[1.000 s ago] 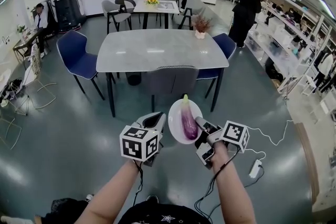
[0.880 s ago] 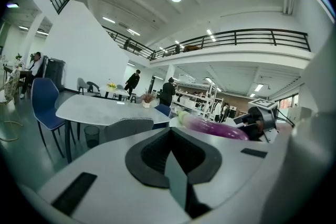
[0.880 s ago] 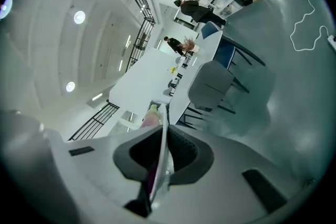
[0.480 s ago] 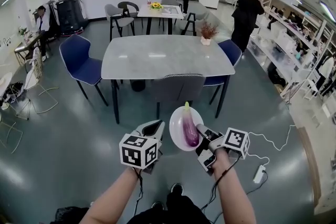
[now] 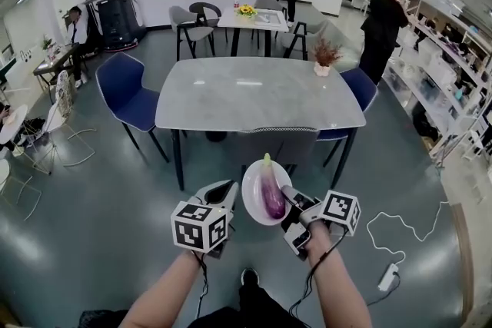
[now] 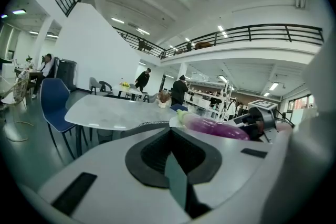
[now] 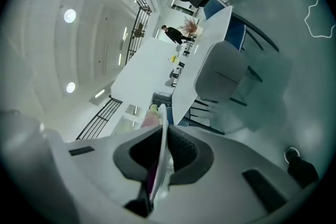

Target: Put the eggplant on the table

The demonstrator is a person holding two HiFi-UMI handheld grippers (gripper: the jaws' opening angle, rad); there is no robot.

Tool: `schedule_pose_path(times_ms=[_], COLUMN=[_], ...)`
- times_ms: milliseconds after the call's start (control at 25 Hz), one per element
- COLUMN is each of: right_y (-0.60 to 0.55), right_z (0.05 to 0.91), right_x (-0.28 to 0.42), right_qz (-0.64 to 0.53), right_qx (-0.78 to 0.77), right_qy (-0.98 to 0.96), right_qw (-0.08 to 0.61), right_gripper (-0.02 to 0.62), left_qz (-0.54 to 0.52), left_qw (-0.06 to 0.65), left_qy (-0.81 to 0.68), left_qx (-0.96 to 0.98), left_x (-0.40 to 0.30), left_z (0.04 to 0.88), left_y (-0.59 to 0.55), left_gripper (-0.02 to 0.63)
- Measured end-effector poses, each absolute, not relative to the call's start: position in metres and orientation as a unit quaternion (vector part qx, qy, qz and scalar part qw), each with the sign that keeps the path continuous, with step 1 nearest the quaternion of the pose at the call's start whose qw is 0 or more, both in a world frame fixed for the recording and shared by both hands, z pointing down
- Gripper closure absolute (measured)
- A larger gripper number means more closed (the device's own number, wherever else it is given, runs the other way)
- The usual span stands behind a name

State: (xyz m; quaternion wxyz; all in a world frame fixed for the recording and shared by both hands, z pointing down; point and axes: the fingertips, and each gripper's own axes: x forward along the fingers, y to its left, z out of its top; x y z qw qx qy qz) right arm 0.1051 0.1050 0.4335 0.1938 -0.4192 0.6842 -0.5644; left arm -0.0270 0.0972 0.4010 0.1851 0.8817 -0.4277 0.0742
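Lower centre of head view: left gripper (image 5: 221, 194), jaws pressed together, nothing between them. Just right of it, right gripper (image 5: 287, 194) clamped on the rim of a white plate (image 5: 252, 202), plate kept roughly level.

Eggplant (image 5: 270, 190) lies loose along the plate, green stem end pointing away. It is over the floor, short of the table.

Judgement: glossy skin, likely slippery. Firm but bruisable, moderate weight. Could roll if the plate tips. Best hold is across the thick middle, gentle squeeze.

Mid-frame: grey chair (image 5: 265, 142) at the near edge. Beyond it, pale table (image 5: 254, 92), small plant (image 5: 326, 57) on its far right corner.
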Motion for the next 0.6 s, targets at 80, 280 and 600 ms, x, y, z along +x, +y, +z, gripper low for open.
schedule_pose_path(times_ms=[80,280,600], right_y=[0.076,0.006,-0.072], right_z=[0.431,0.425,0.418], right_x=[0.104,0.107,0.101], right_qz=[-0.565,-0.567,-0.572], right_qx=[-0.41,-0.389,-0.361], right_qy=[0.691,0.705,0.717], right_qw=[0.187,0.175,0.166], right_gripper=[0.566,0.566,0.566], left_qz=[0.07,0.063,0.061], left_qw=[0.185,0.179,0.179], left_qy=[-0.439,-0.46,-0.493], left_qx=[0.876,0.867,0.849], left_x=[-0.026,-0.02,-0.031], left_z=[0.399,0.392,0.391], left_y=[0.071,0.012,-0.051], left_gripper=[0.6,0.6,0.6])
